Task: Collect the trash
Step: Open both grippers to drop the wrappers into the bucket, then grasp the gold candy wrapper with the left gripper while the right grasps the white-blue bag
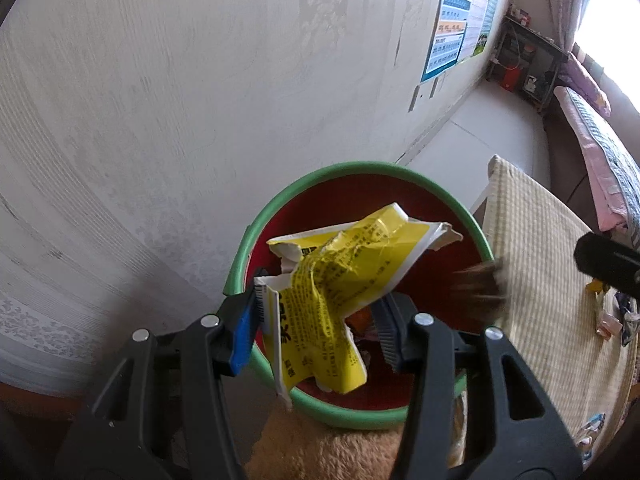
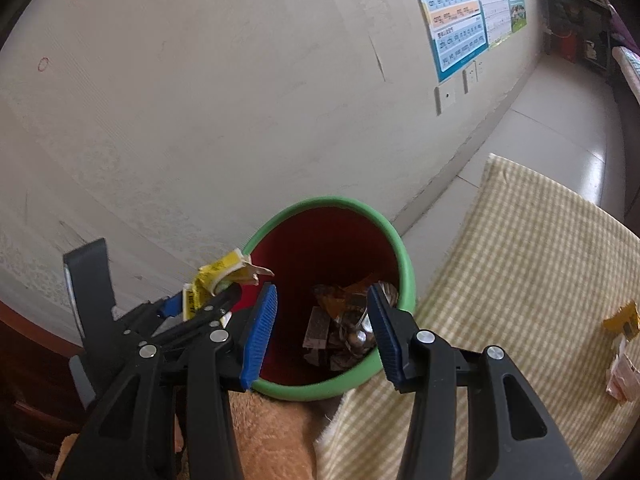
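Note:
A green-rimmed bin point(image 1: 240, 248) with a red inside stands against the wall. My left gripper point(image 1: 320, 308) is shut on a crumpled yellow wrapper point(image 1: 340, 272), which hangs over the bin's mouth. In the right wrist view the same left gripper point(image 2: 200, 300) holds the yellow wrapper point(image 2: 216, 276) at the rim of the bin point(image 2: 406, 264). My right gripper point(image 2: 323, 300) stands open over the bin with nothing between its blue pads. Foil and paper wrappers point(image 2: 344, 328) lie at the bottom. A blurred brown shape point(image 1: 480, 288) sits by the right rim; what it is I cannot tell.
A table under a yellow-checked cloth point(image 2: 520, 280) adjoins the bin on the right, with small scraps point(image 2: 622, 320) lying on it. A fuzzy tan fabric point(image 2: 272, 432) lies below the bin. A poster point(image 2: 456, 12) hangs on the wall; a bed point(image 1: 592, 136) stands far right.

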{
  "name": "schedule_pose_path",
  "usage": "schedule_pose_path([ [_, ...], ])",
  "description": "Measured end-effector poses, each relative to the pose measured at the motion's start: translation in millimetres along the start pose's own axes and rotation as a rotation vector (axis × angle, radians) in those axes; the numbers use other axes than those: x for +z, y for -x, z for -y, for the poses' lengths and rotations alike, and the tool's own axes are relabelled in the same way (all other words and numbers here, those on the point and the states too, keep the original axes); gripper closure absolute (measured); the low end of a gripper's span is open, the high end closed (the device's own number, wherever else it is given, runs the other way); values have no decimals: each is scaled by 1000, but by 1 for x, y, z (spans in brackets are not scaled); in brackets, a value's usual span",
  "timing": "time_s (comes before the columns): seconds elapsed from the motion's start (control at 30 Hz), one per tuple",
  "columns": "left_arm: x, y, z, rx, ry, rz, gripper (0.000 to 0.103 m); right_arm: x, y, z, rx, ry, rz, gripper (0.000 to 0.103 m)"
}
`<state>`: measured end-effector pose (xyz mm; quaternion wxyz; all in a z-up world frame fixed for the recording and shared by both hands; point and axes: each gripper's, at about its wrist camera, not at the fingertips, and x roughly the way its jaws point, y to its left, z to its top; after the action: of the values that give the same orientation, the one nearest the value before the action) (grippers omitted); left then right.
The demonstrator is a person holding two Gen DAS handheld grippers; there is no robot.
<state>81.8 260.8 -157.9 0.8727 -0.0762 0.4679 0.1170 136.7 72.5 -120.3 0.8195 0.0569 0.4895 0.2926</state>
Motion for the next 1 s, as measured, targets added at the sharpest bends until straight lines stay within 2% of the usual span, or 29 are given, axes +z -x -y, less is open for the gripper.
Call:
schedule_pose_path([
  [0.2,2,-11,-7,-11,15,-29,54,9,-3,-6,9,2,11,57],
  [0.23,2,-11,-7,-10,10,-33,50,10,-1,-5,8,-1,20,56],
  [0.33,4,-11,-5,-2,-1,-23,26,10,7,-1,7,-12,26,56],
  [0.43,4,-10,-4,-12,6,-19,25,6,23,10,-6,-25,37,49],
  [0.63,-4,15,14,-69,-47,13,25,-12,70,41,-62,-23,55,49],
  [0.73,-16,31,35,-126,-114,9,25,-41,100,67,-134,-17,38,48],
  [0.83,-39,48,67,-196,-238,-13,25,-76,122,96,-197,-54,-7,48],
  [1.0,-81,70,115,-353,-367,-80,25,-157,158,151,-285,-246,-71,47],
])
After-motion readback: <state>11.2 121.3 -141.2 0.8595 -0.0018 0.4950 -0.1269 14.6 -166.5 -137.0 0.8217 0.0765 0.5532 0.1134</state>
